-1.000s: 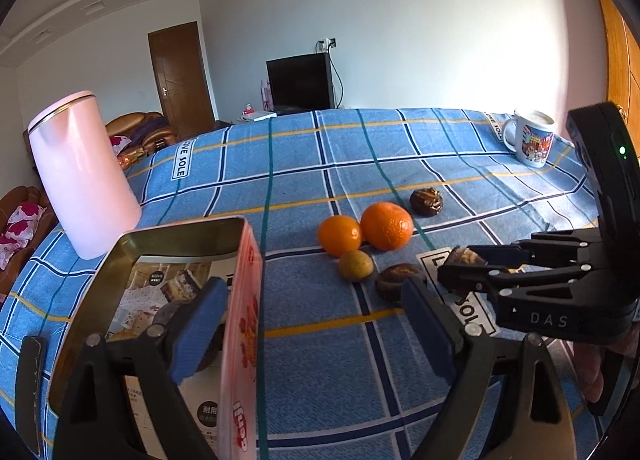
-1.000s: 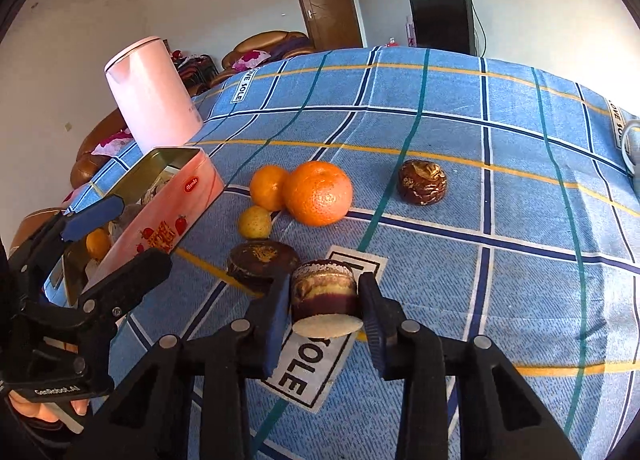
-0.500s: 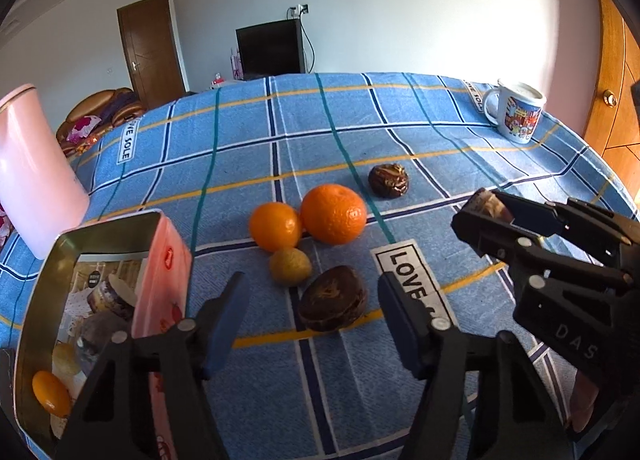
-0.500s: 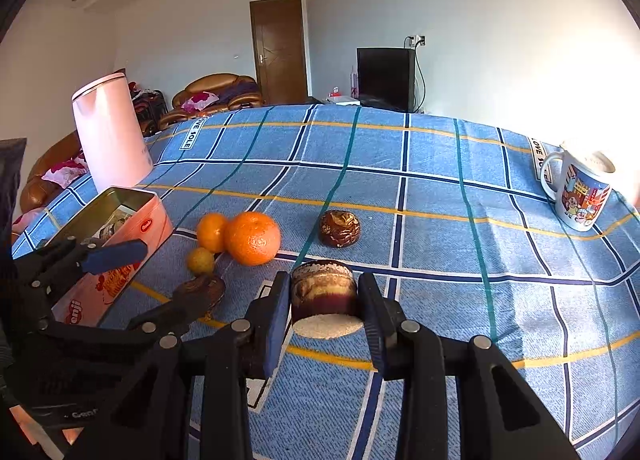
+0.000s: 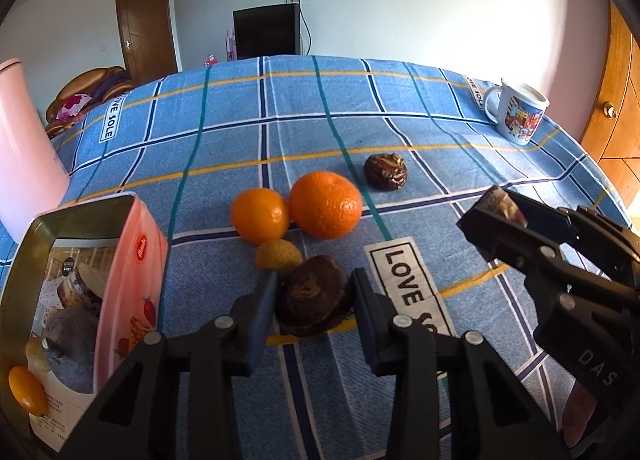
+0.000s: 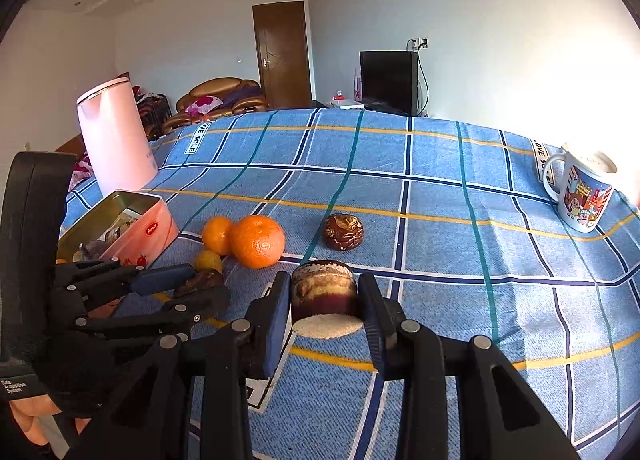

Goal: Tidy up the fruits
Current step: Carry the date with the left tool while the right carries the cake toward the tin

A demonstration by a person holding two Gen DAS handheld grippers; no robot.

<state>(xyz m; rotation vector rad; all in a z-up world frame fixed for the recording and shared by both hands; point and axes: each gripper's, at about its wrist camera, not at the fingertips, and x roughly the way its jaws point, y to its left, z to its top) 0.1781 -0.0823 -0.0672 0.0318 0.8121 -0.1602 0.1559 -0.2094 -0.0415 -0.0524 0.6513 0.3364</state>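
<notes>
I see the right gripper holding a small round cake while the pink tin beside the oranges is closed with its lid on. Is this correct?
Not quite. The left wrist view shows the pink tin open, no lid, with items inside. The rest holds: the right gripper holds the small round cake, and the tin stands beside the oranges.

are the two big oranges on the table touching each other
Touching. In the left wrist view the smaller orange and the larger orange press side to side with no cloth showing between them; the right wrist view shows the same.
</notes>
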